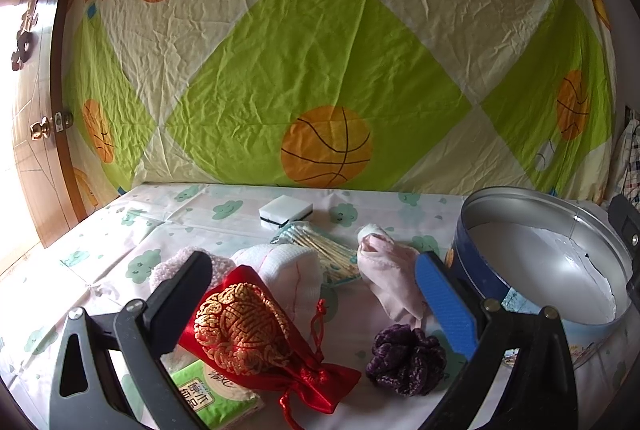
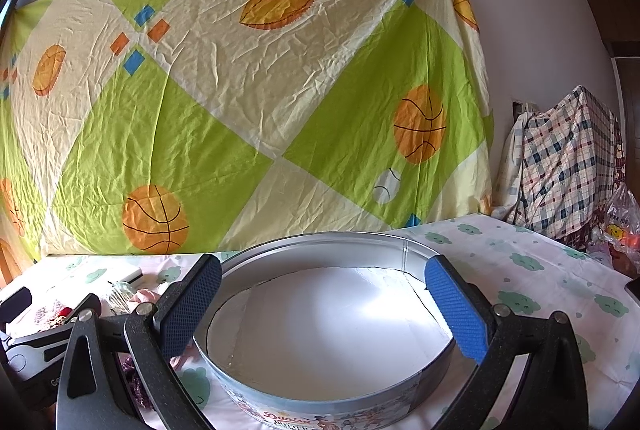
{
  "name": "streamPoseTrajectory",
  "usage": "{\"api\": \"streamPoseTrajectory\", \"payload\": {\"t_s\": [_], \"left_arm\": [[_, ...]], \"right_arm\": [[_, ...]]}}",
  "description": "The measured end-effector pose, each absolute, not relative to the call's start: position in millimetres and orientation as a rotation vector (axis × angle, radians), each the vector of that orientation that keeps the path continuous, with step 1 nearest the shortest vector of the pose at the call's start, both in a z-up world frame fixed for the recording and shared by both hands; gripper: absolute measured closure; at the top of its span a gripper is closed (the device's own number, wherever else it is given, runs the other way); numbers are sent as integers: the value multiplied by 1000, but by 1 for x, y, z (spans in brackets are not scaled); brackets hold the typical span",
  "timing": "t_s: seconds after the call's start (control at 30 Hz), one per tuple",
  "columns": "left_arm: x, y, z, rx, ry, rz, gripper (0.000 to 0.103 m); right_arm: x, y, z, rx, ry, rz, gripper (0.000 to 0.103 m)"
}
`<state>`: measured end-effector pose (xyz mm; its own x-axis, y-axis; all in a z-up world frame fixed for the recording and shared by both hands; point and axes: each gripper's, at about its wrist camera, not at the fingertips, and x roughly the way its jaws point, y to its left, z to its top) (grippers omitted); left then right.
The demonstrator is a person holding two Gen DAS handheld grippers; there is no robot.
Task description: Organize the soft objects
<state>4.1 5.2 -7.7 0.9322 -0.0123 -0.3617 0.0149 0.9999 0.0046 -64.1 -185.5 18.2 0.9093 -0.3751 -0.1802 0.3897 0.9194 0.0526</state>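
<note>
In the left wrist view my left gripper [image 1: 316, 270] is open above a pile of soft things: a red and gold drawstring pouch [image 1: 248, 334], a white knitted cloth [image 1: 288, 266], a pale pink cloth [image 1: 390, 278], a purple scrunchie [image 1: 408, 358] and a pink knitted piece [image 1: 176, 266]. The round blue tin [image 1: 536, 258] stands to the right, lined with white paper. In the right wrist view my right gripper [image 2: 322, 282] is open and empty, its fingers on either side of the tin [image 2: 328, 314], just above the rim.
A white sponge block [image 1: 285, 210], a packet of cotton swabs [image 1: 324, 250] and a green tissue pack [image 1: 208, 394] lie on the cloud-print tablecloth [image 1: 120, 270]. A basketball-print sheet [image 1: 320, 69] hangs behind. A wooden door [image 1: 36, 109] is left; a plaid-covered heap [image 2: 560, 165] is right.
</note>
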Motion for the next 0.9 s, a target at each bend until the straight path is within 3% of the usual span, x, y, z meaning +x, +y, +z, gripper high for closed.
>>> {"api": "streamPoseTrajectory", "payload": {"t_s": [0.9], "left_arm": [[3, 5, -7, 5, 375, -13, 0]], "right_arm": [[-63, -186, 18, 84, 173, -394, 0]]}}
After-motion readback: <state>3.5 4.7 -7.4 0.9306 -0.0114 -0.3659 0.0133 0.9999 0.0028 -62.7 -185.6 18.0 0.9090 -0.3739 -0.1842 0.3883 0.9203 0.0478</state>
